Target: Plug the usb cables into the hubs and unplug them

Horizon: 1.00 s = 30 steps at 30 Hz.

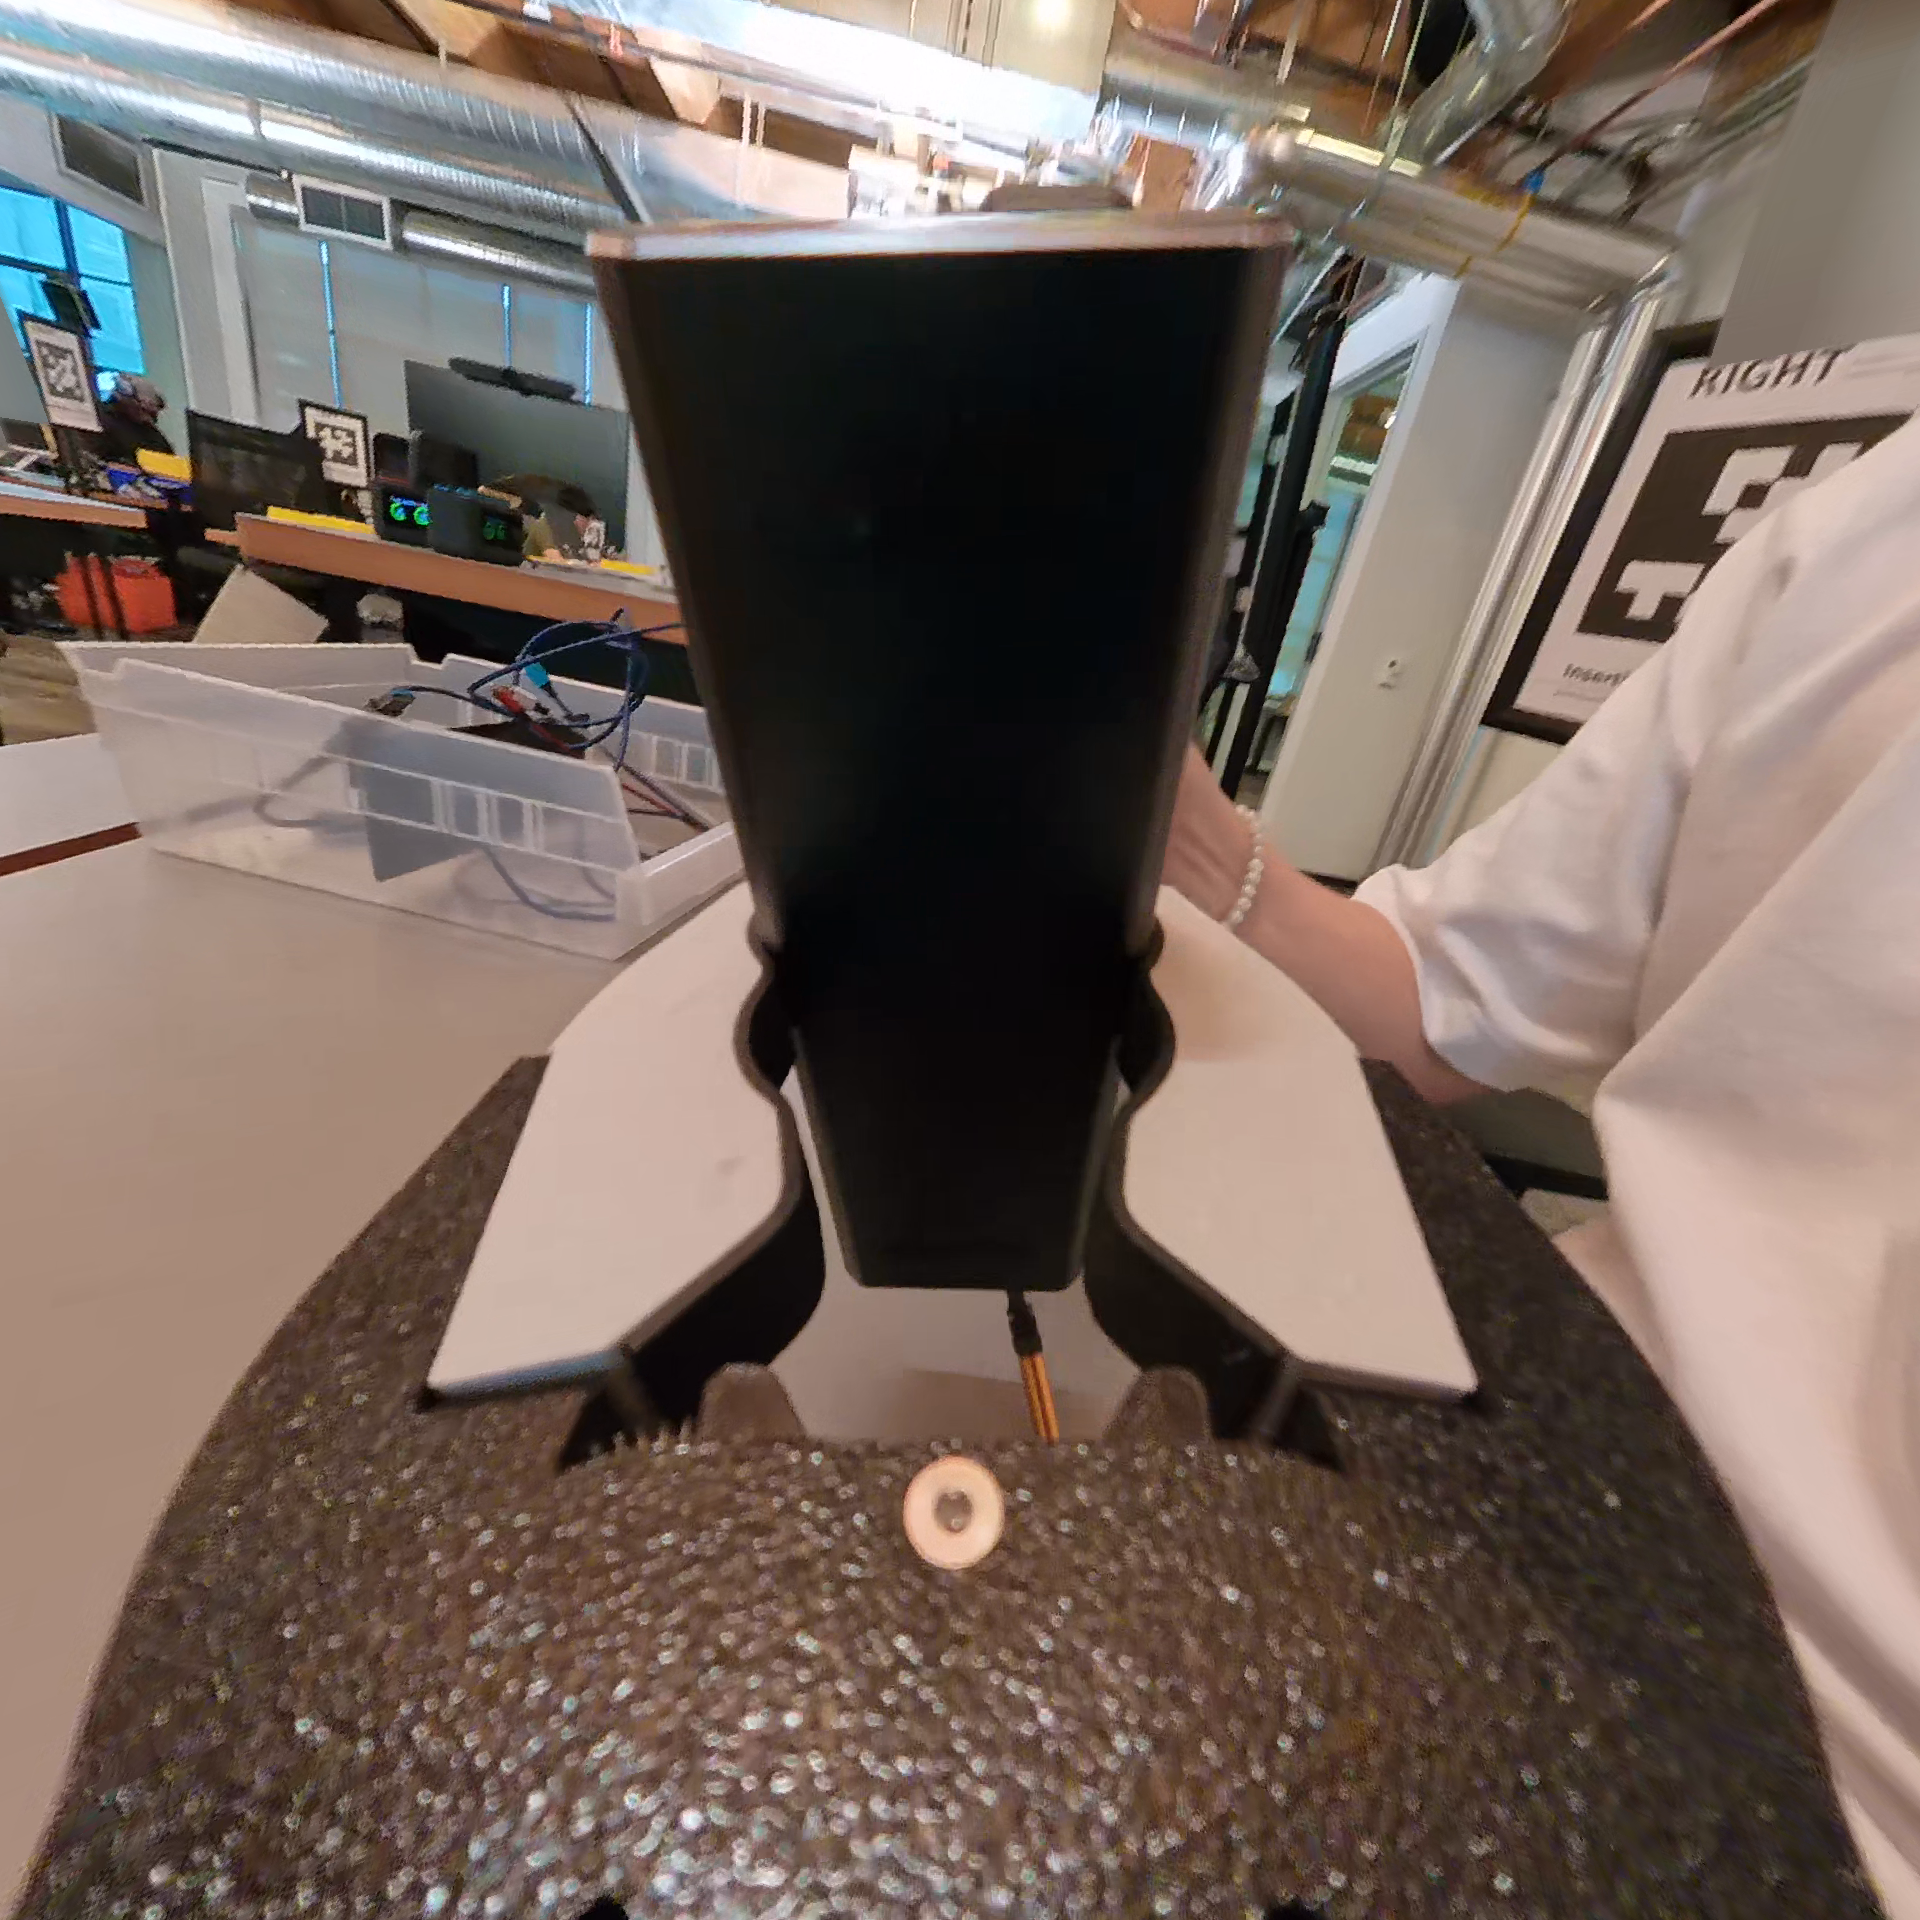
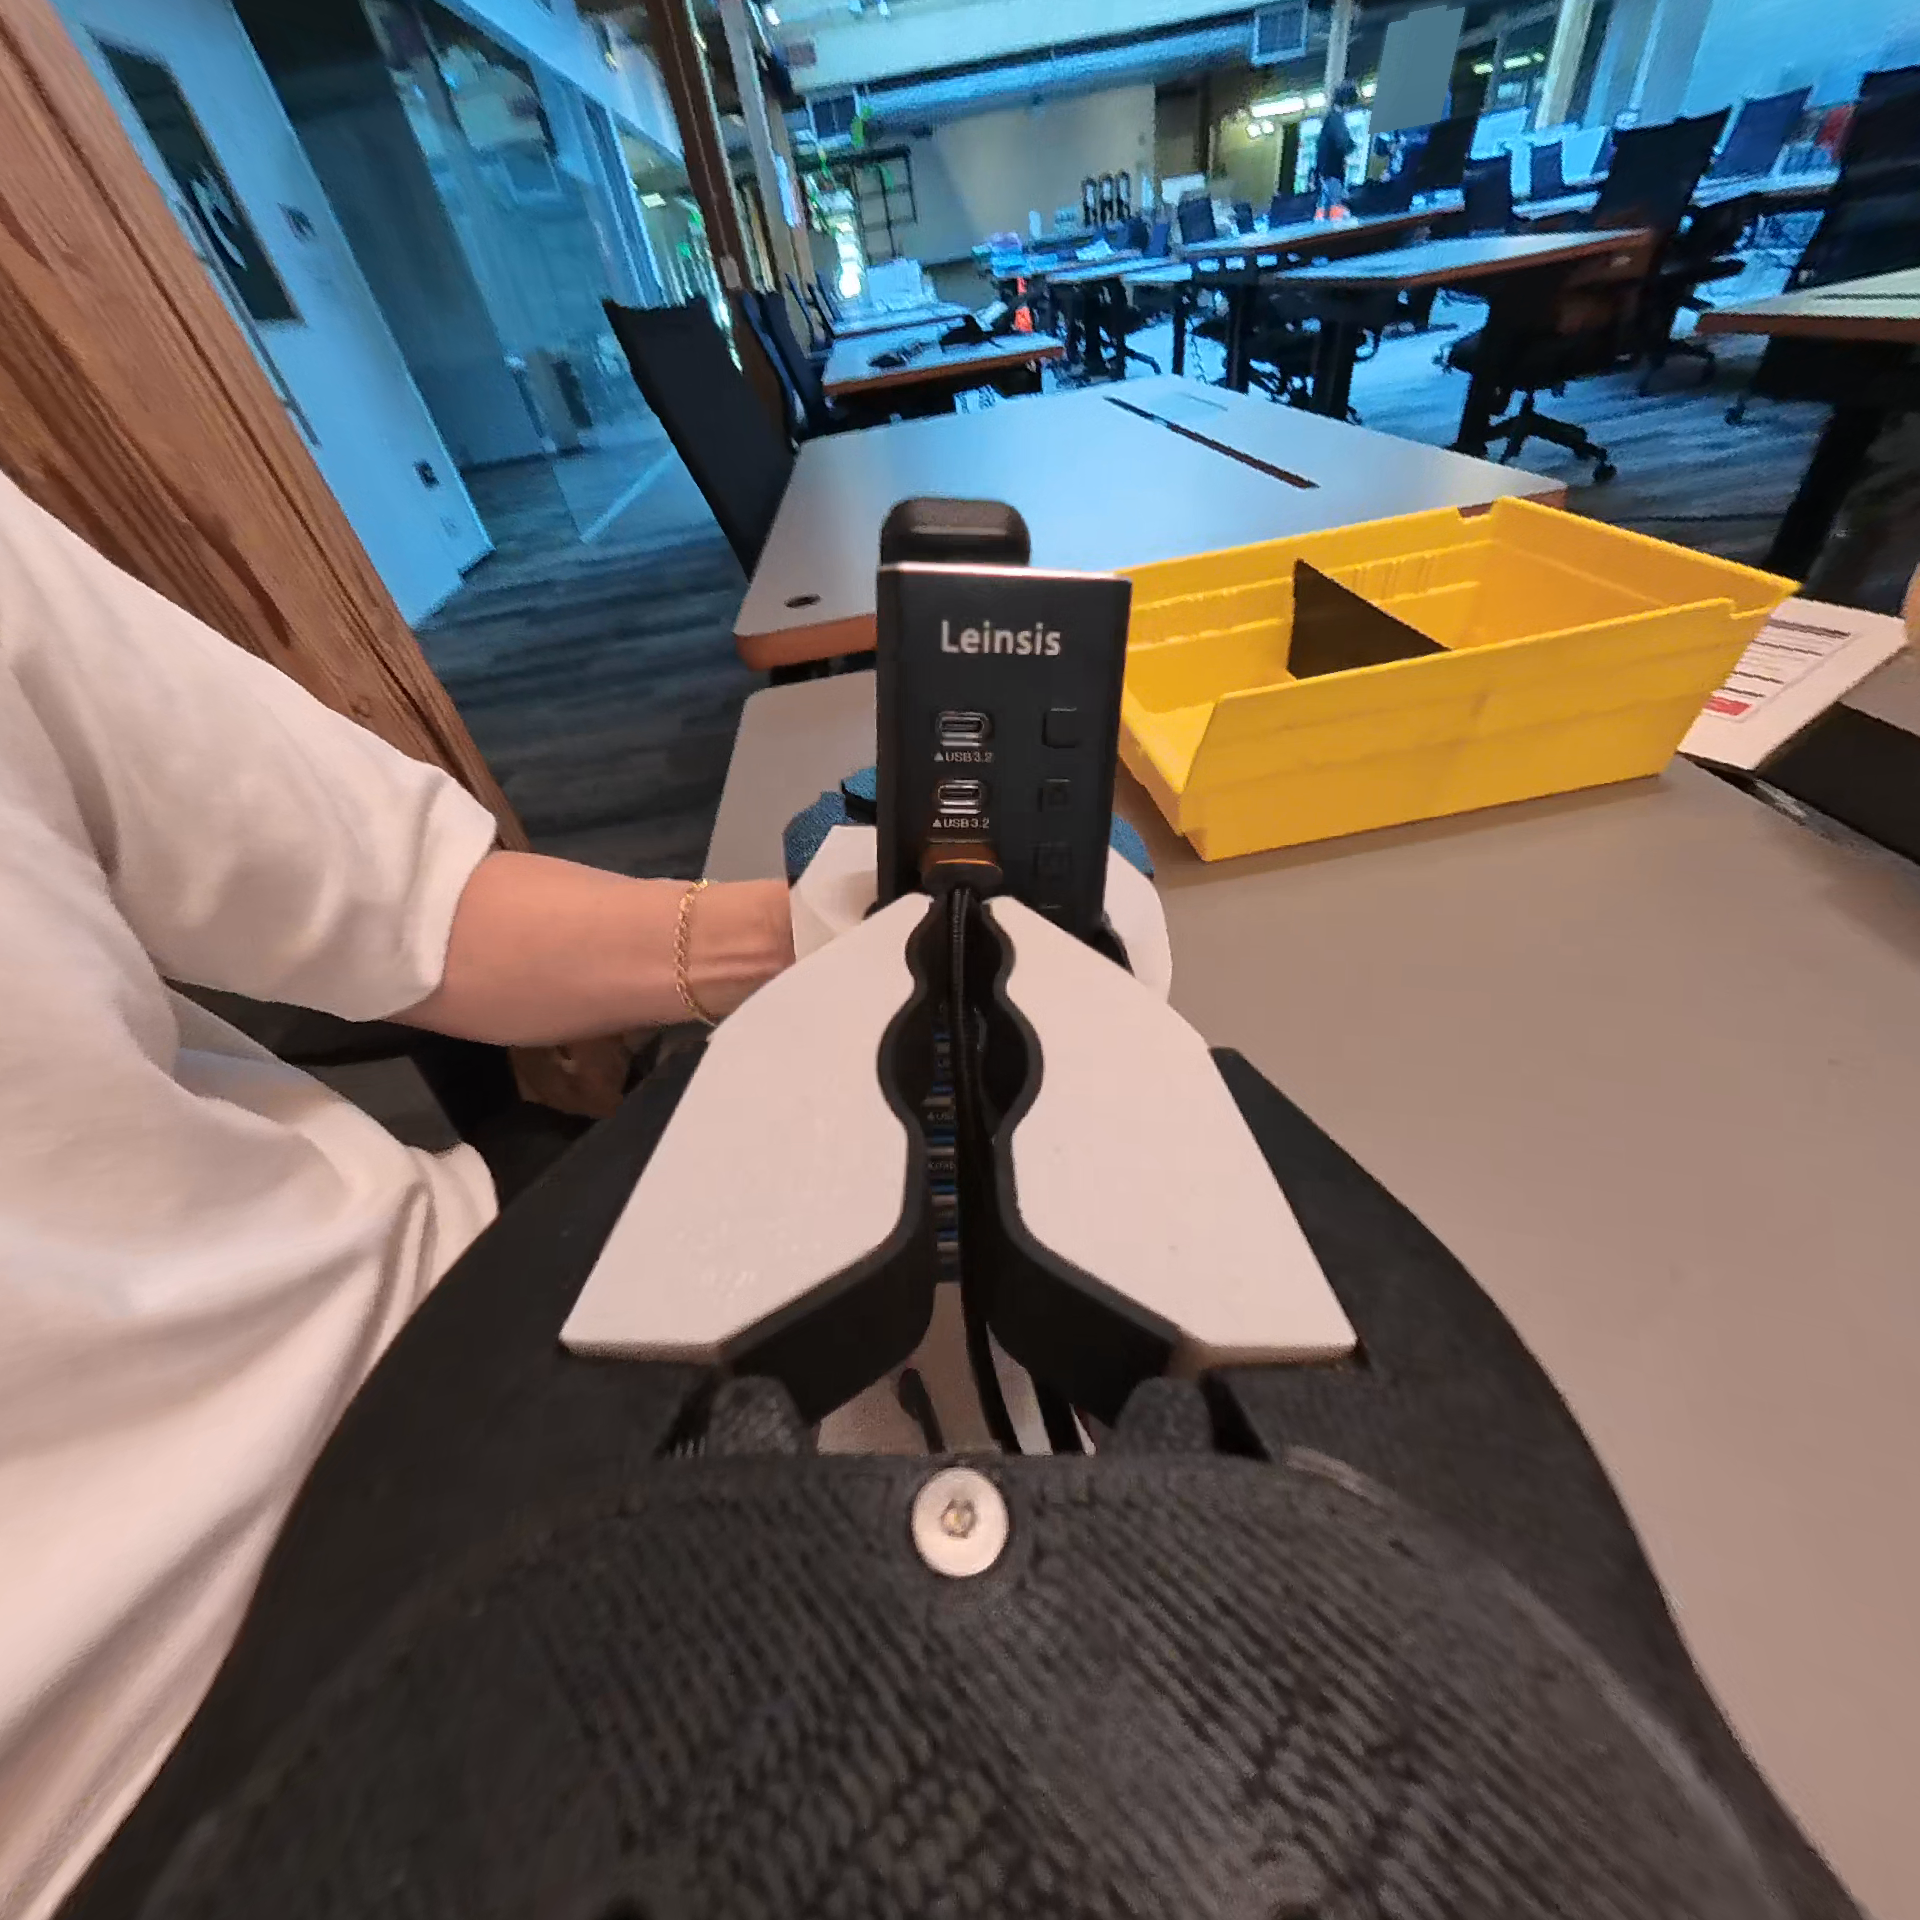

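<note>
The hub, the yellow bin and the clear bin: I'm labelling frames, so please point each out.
hub [image 2: 1000,665]: right wrist view, upper front face.
yellow bin [image 2: 1382,764]: right wrist view, front wall.
clear bin [image 1: 343,805]: left wrist view, near side wall.

I see a clear plastic bin [image 1: 416,790] on the grey surface [image 1: 260,1039], off to the left. On my other feed, a yellow plastic bin [image 2: 1434,727] sits beside a white printed sheet [image 2: 1797,665].

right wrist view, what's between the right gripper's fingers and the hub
In the right wrist view, the black cable runs between the closed fingers of the right gripper, ending in an orange-tipped plug at the black hub.
</note>
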Available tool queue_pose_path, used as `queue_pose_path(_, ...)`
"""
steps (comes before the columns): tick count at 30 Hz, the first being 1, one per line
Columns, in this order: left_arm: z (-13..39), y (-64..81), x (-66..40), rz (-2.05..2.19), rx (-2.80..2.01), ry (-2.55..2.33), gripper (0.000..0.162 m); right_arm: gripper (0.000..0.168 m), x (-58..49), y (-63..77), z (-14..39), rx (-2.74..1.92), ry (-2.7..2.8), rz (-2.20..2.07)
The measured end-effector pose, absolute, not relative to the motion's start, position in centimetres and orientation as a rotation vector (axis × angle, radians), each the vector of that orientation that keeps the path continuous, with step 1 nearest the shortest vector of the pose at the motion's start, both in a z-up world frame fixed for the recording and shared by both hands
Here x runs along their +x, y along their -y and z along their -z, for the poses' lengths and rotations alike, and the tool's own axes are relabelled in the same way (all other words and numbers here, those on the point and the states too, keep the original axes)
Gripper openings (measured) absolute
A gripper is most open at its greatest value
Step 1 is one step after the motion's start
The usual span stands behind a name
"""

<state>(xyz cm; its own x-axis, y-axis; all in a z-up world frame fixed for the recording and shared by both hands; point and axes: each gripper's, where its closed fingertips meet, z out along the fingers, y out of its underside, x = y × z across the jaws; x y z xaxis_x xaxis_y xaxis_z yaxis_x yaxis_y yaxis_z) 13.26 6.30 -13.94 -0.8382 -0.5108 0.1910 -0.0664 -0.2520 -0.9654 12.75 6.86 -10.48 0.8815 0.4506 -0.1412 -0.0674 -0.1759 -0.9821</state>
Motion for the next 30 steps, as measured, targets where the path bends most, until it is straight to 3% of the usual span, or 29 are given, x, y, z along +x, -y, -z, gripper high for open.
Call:
queue_pose_path(4,13.8,-5.6,13.6,2.224,-0.757,-1.705,0.082,0.005,10.7,-7.5,11.3,-1.711,0.368,-0.507)
queue_pose_path(11,13.2,-4.7,11.9,2.314,-0.52,-1.674,0.076,0.005,9.3,-7.1,10.6,-1.666,0.4,-0.624)
queue_pose_path(16,11.5,-4.0,10.0,2.367,-0.316,-1.572,0.089,0.005,8.3,-6.7,10.1,-1.597,0.413,-0.775)
queue_pose_path(26,11.8,-3.9,11.6,2.385,-0.597,-1.677,0.089,0.005,10.2,-6.8,10.0,-1.627,0.35,-0.655)
queue_pose_path(30,13.4,-4.1,13.1,2.272,-0.752,-1.739,0.078,0.005,11.7,-7.1,10.4,-1.656,0.319,-0.533)
